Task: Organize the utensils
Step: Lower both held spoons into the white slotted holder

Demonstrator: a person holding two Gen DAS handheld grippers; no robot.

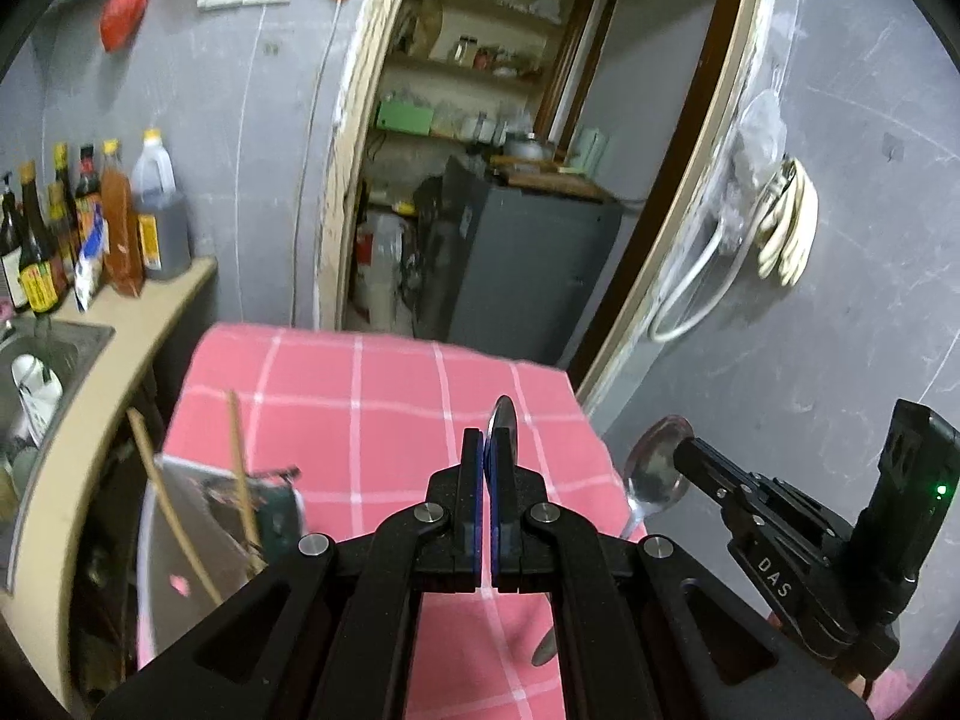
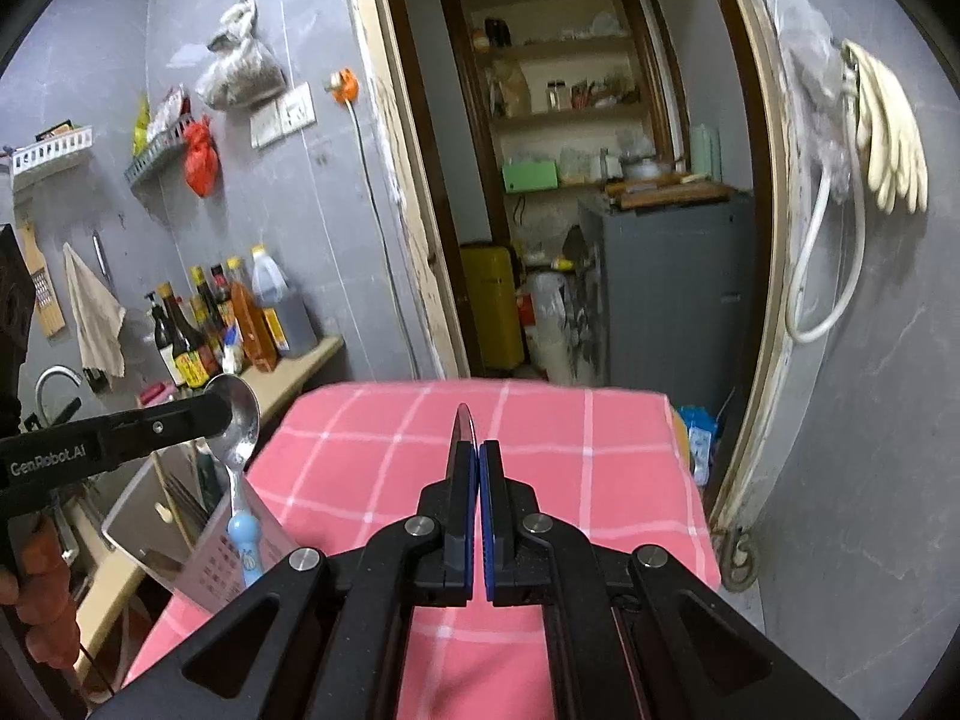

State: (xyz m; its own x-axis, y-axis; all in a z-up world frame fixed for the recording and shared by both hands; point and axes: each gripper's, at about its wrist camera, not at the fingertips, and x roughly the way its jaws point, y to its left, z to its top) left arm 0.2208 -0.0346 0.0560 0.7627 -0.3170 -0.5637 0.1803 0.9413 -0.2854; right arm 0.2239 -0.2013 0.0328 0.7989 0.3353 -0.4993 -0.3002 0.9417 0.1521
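Both claws, left (image 1: 487,468) and right (image 2: 478,474), pinched spoons above the table (image 1: 384,420); next, the holder (image 1: 198,534).

Both units share one build: matte black linkage arms with triangular cut-outs, round silver pivot pins at the joints, and blue pads lining the inner faces of the black fingers.

Left gripper (image 1: 486,456): its side plate carries white "GenRobot.AI" lettering, seen from the right wrist camera (image 2: 222,414).

Right gripper (image 2: 478,468): from the left wrist camera (image 1: 684,456), white "DAS" lettering on its side, and behind that a black upright module with a lit green indicator.
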